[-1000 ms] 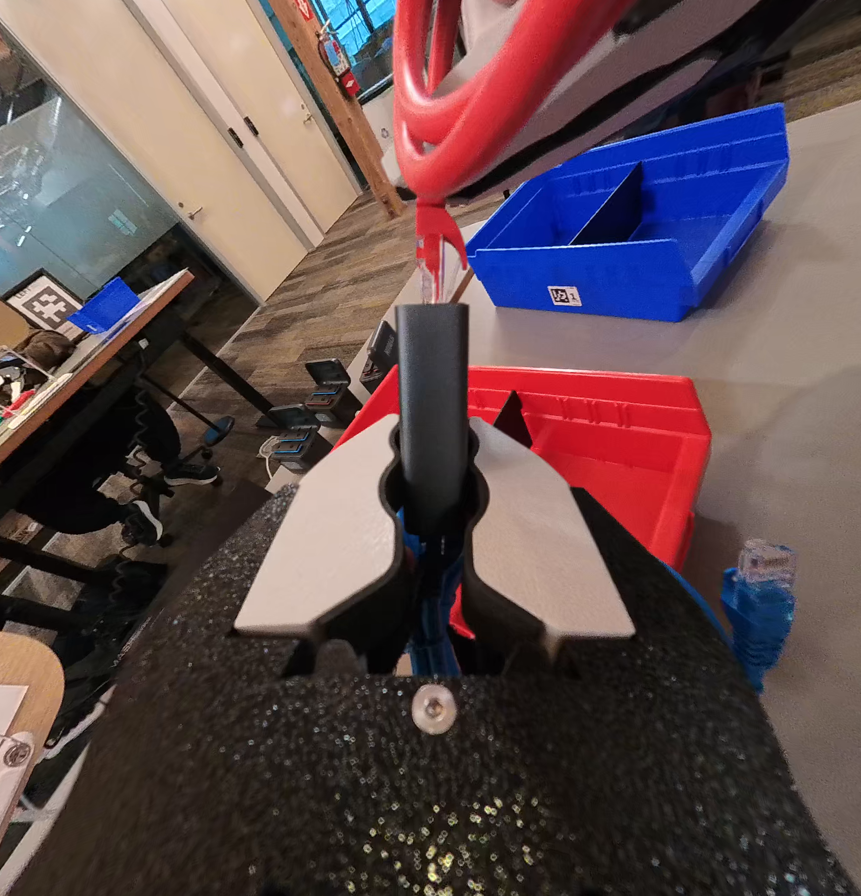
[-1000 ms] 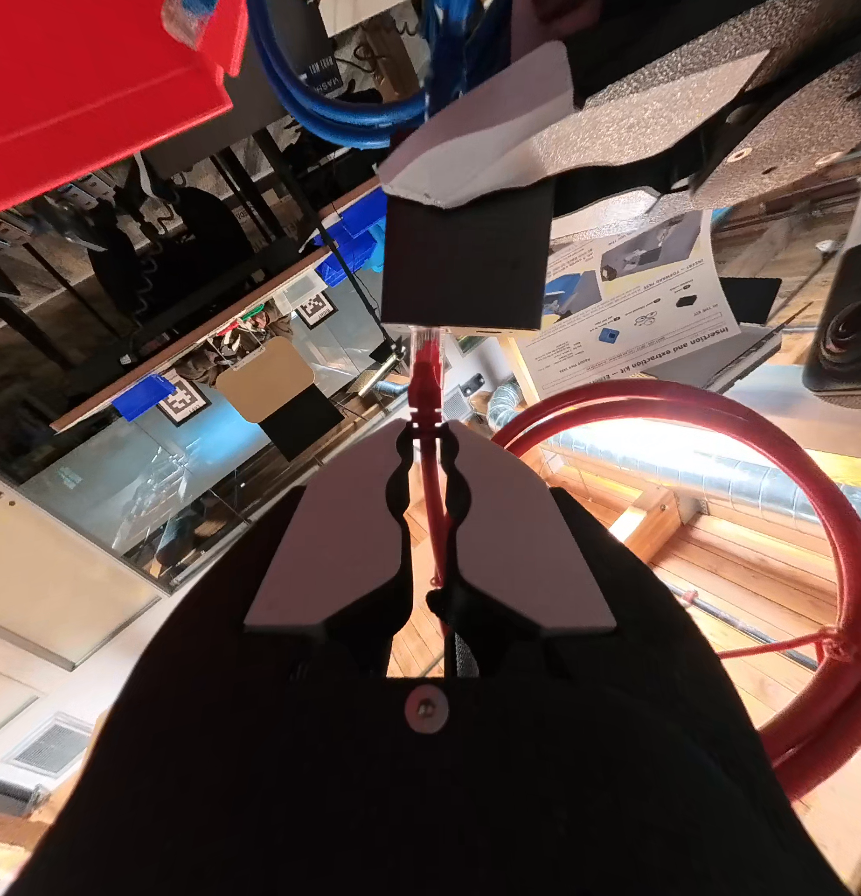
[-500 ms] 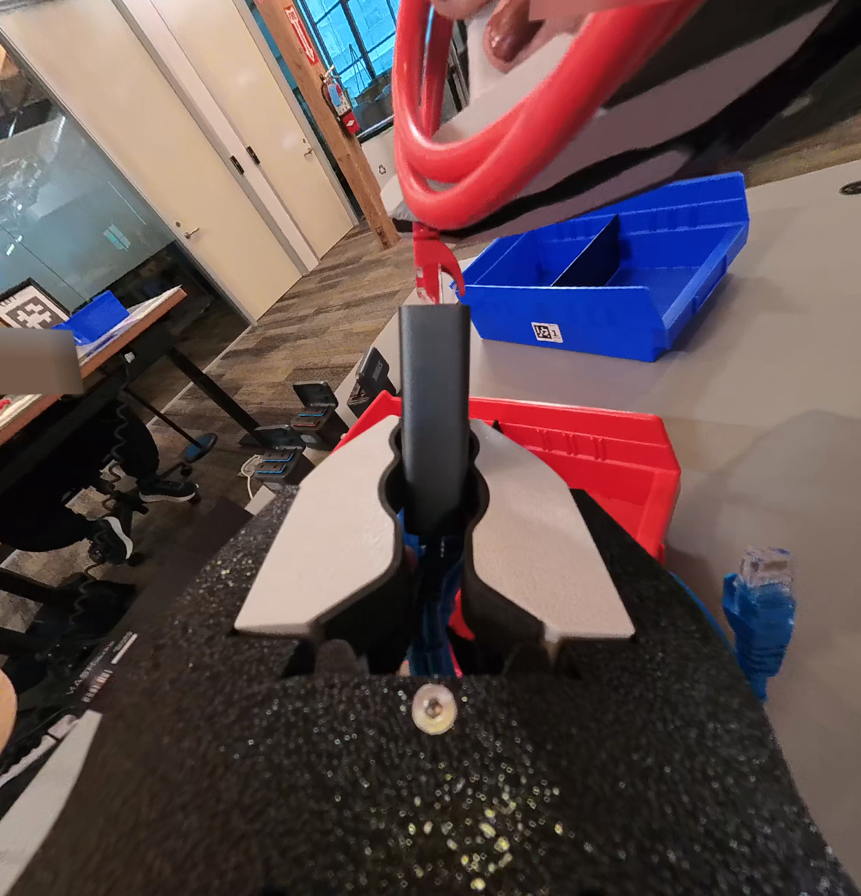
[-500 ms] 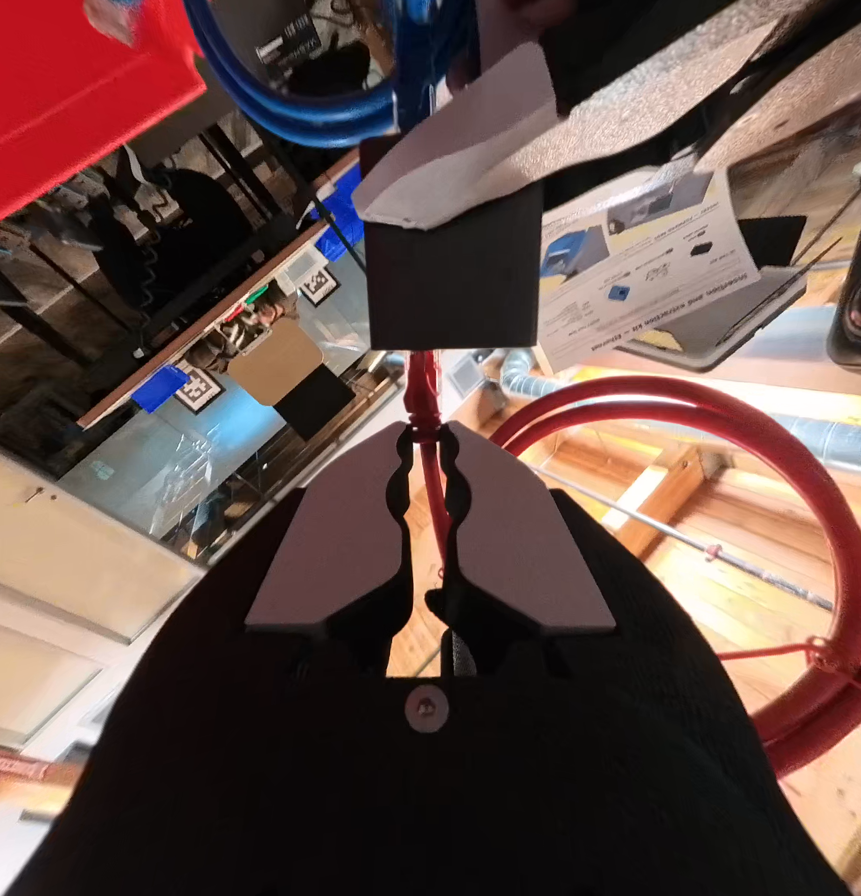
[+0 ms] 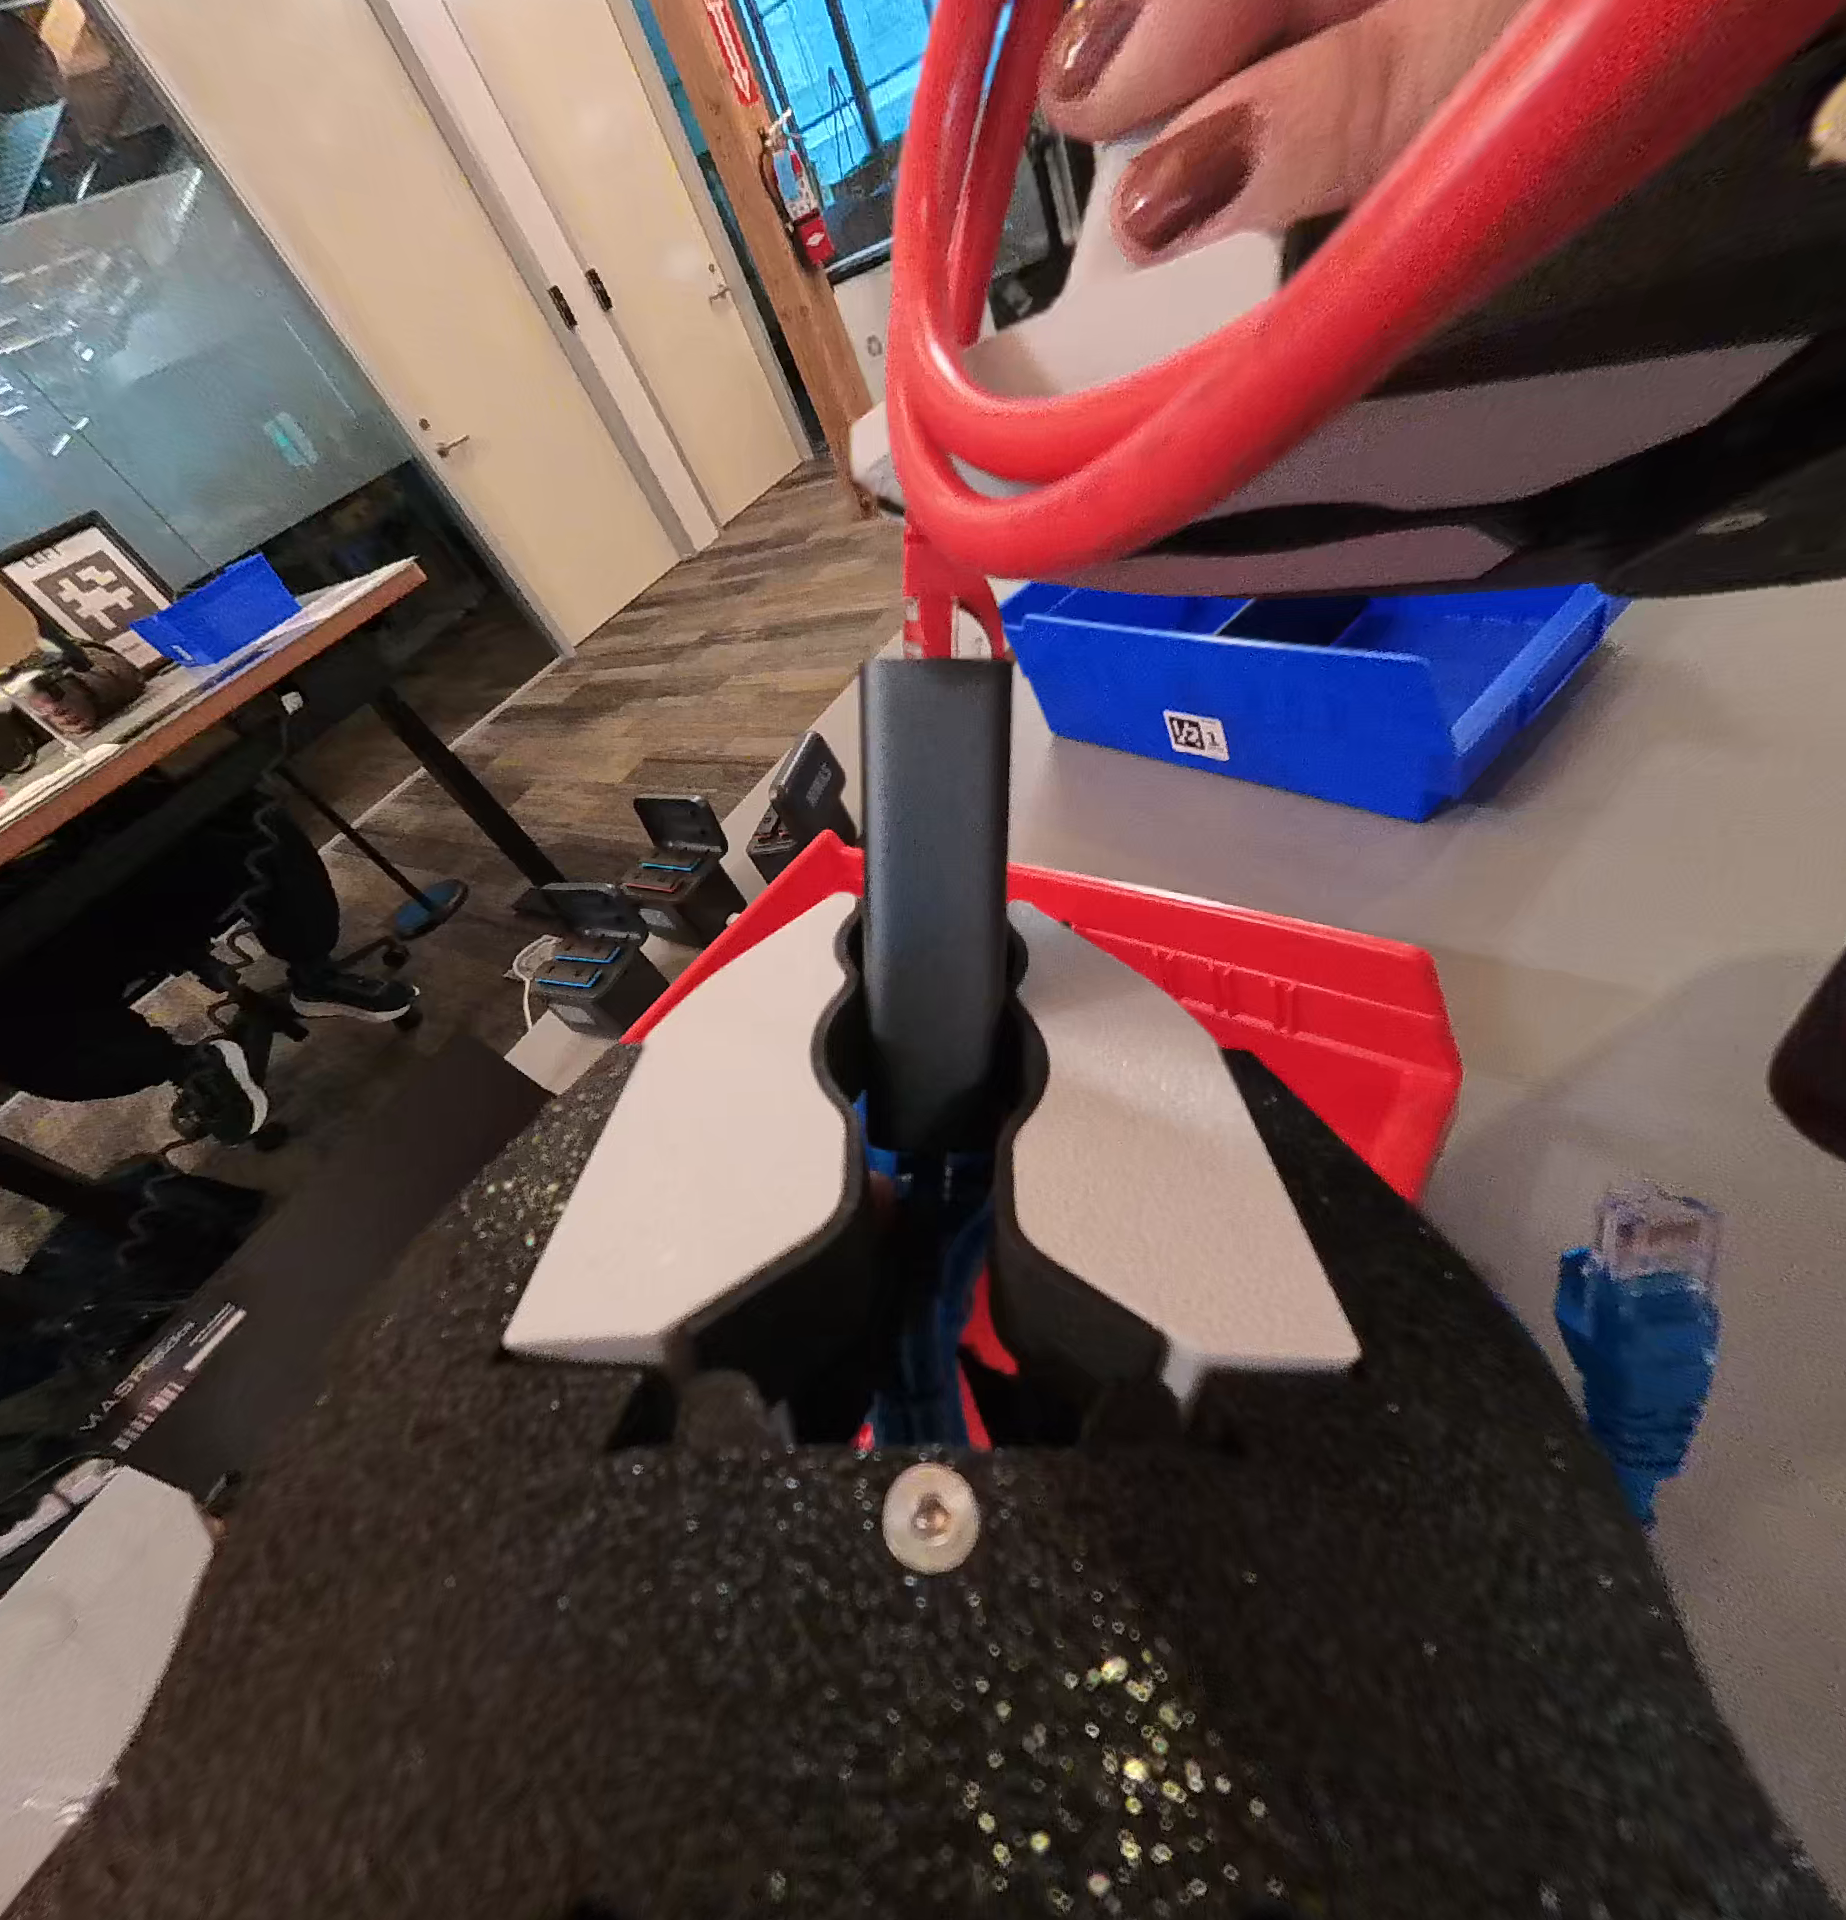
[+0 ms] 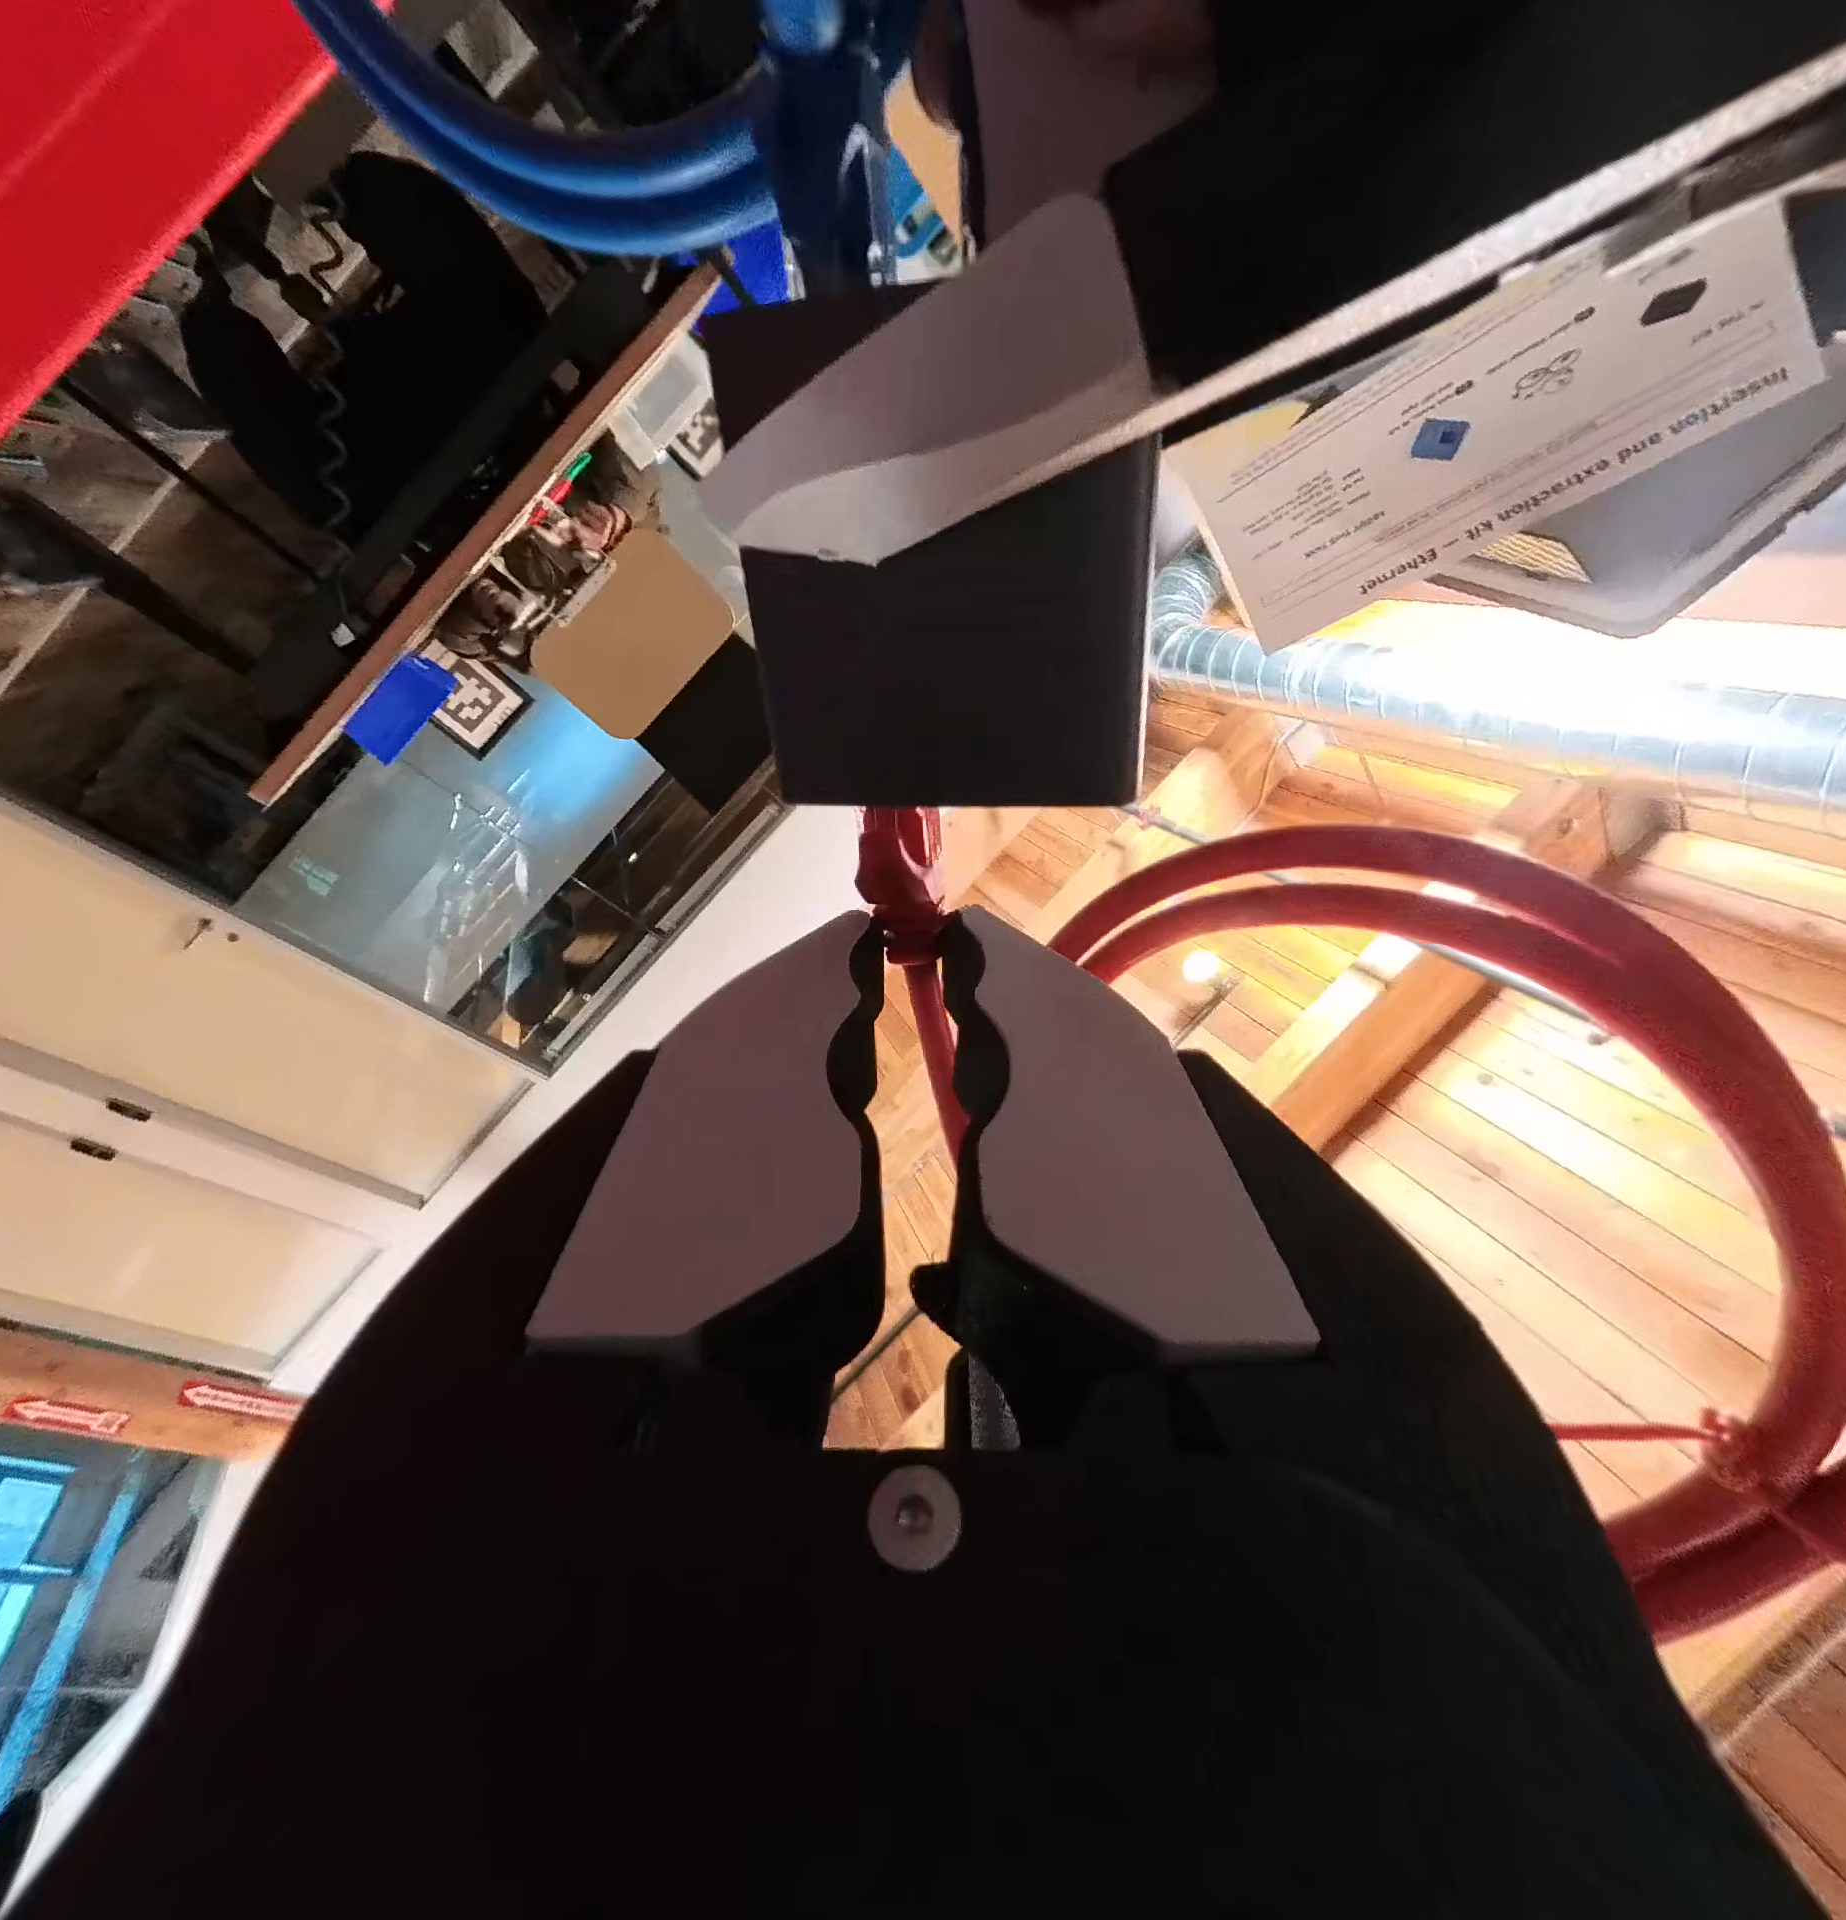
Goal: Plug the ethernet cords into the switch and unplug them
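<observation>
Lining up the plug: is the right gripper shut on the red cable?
Shut: the right gripper pinches the red cable just behind its plug.

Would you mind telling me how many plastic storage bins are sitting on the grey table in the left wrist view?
2: a blue bin at the far side of the grey table and a red bin nearer, partly hidden behind the left gripper. More may be hidden.

The plug tip of the coiled red network cable (image 6: 903, 868) is hidden inside the matte black rectangular block (image 6: 955, 675). The cable's loop (image 5: 1158, 457) is motion-blurred and cut by the top edge. The blue network cable (image 5: 1636, 1361) disappears behind the left gripper's (image 5: 934, 935) black body. The shallow blue plastic bin (image 5: 1314, 696) is partly covered by the right gripper.
</observation>
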`<action>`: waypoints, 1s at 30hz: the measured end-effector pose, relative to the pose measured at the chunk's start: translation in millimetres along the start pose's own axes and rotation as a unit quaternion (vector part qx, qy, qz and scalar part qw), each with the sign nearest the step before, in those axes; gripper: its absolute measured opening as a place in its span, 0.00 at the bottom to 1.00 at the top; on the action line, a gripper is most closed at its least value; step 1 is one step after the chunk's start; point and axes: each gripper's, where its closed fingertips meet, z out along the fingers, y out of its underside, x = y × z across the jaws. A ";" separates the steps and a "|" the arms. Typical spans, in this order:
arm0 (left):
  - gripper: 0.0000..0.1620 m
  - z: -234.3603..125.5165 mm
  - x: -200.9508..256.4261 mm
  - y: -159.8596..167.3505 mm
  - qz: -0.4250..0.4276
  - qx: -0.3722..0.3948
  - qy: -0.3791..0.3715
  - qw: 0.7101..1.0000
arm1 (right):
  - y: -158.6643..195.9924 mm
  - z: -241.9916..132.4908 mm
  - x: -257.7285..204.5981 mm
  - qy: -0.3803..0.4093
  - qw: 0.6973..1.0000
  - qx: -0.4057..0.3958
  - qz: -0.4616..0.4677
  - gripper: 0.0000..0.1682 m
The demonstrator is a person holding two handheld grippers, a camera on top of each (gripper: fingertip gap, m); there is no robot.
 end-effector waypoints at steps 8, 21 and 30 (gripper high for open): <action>0.12 12.0 -6.3 11.8 0.012 -0.008 -0.011 1.000 | -3.3 8.7 -20.6 -0.069 0.987 0.054 0.132 0.10; 0.13 -11.5 -23.6 -13.6 -0.133 0.166 0.095 0.973 | -22.7 -34.0 -30.9 -0.174 0.754 0.215 0.595 0.19; 0.13 -17.5 32.1 -32.1 -0.131 0.210 0.269 0.931 | -36.9 -33.0 17.5 -0.303 0.365 0.401 0.783 0.24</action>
